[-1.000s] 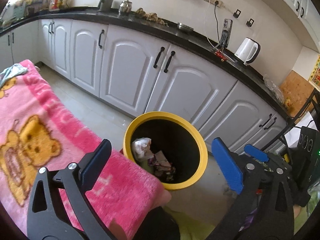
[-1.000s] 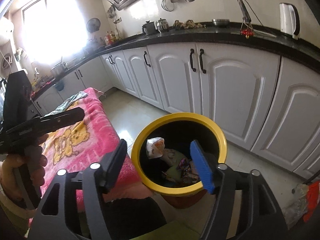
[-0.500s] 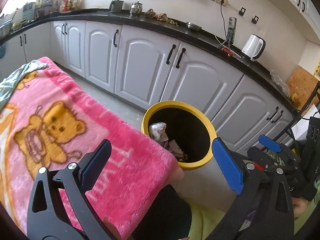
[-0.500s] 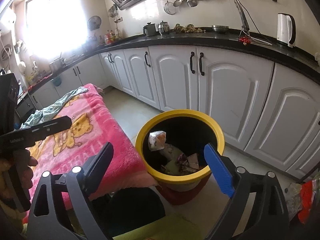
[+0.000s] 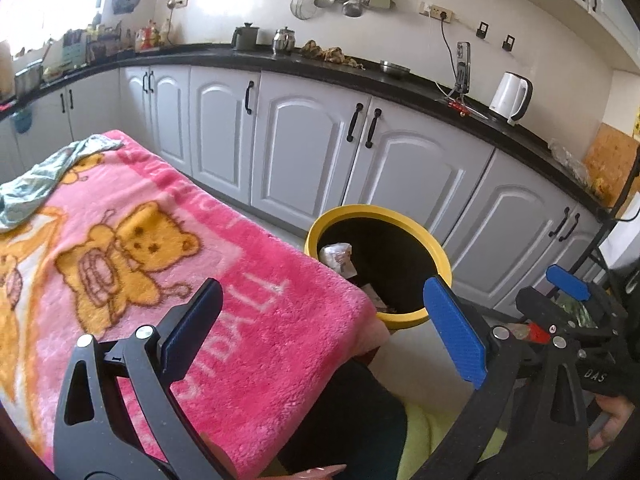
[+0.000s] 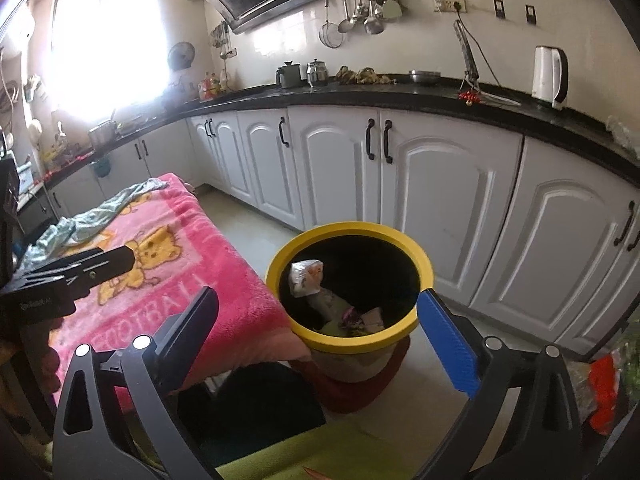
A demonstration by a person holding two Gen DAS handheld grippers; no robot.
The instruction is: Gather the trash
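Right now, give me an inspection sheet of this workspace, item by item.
Surface: pink bear blanket, a green cloth on its far end.
Job's things: yellow-rimmed bin beside the blanket, wrappers inside.
Clutter: red and clear bags on the floor at right.
Grippers: left gripper open, nothing between its fingers; right gripper jaws opening, nothing between them.
Cables: charger lead from wall socket to phone.
Surroundings: white cabinets, kettle, hanging utensils.

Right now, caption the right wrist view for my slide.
Right gripper, jaws opening and empty, faces the yellow bin holding trash beside the pink blanket.
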